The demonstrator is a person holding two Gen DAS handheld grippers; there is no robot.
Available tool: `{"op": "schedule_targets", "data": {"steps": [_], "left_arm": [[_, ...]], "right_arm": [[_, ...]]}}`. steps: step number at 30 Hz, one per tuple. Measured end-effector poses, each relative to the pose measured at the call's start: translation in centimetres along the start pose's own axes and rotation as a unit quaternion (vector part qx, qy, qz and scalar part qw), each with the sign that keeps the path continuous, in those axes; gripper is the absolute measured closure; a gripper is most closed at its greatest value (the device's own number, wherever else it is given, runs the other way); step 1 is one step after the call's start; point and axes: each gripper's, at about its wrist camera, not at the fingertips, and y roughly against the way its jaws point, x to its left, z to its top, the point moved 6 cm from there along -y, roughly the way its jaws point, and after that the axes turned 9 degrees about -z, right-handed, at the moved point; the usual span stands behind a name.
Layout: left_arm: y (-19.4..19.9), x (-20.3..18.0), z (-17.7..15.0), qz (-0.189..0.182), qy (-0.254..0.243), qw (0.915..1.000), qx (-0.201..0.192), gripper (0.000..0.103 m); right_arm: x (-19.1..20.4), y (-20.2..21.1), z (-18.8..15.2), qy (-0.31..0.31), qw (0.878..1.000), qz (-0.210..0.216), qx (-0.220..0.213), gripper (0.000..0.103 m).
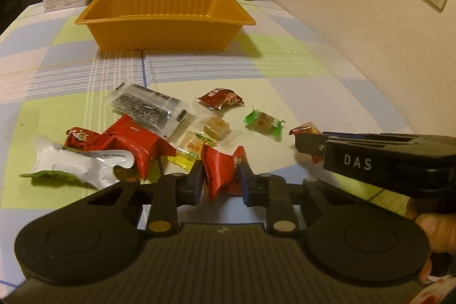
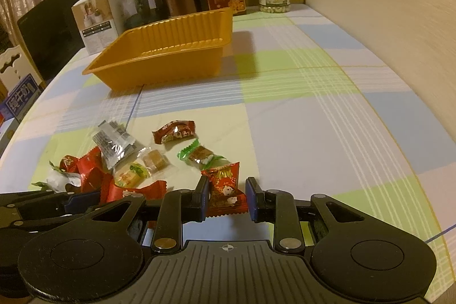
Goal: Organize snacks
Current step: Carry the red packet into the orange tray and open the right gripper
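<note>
Snacks everywhere on the checked tablecloth (image 2: 327,110) and both hands are busy at once, so here's my worry list. The left gripper (image 1: 221,180) is clamped on a red wrapped candy (image 1: 221,171), pads pressing both sides, down near the front of the pile. The right gripper (image 2: 226,197) has its jaws either side of a small red printed packet (image 2: 225,190), but there looks to be a gap on the right pad side, so I'd call it not closed yet, just straddling. Biggest risk I see: those wrappers are slick and crinkly, and the left one is pinched by the foil more than the body, so it could slide out on the way over. Also the two grippers are right beside each other, so lifting together could knock them or drag neighbours like the green-ended candy (image 2: 199,157) or the clear-wrapped brown one (image 2: 154,161). The orange tray (image 1: 94,19) sits well back from the pile, in front of the jars and boxes, and its visible floor looks empty, though the near wall hides part of it in the left view.
</note>
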Motion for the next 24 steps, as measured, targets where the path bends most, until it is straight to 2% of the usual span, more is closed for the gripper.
{"op": "schedule_targets", "data": {"steps": [9,14,18,24], "left_arm": [[2.6,1.1,1.1,0.009,0.013,0.9997,-0.02,0.084],[4.0,1.7,2.8,0.014,0.016,0.9991,-0.038,0.084],[4.5,2.7,5.7,0.017,0.01,0.9982,-0.057,0.084],[4.3,5.0,11.9,0.027,0.0,0.9953,-0.093,0.084]], "right_arm": [[1.0,0.9,0.1,0.006,1.0,0.004,-0.007,0.075],[1.6,1.4,1.0,-0.003,1.0,0.014,-0.007,0.075],[2.3,1.7,3.6,-0.004,0.999,0.027,-0.022,0.075],[3.5,0.3,9.7,-0.001,0.998,0.041,-0.046,0.075]]}}
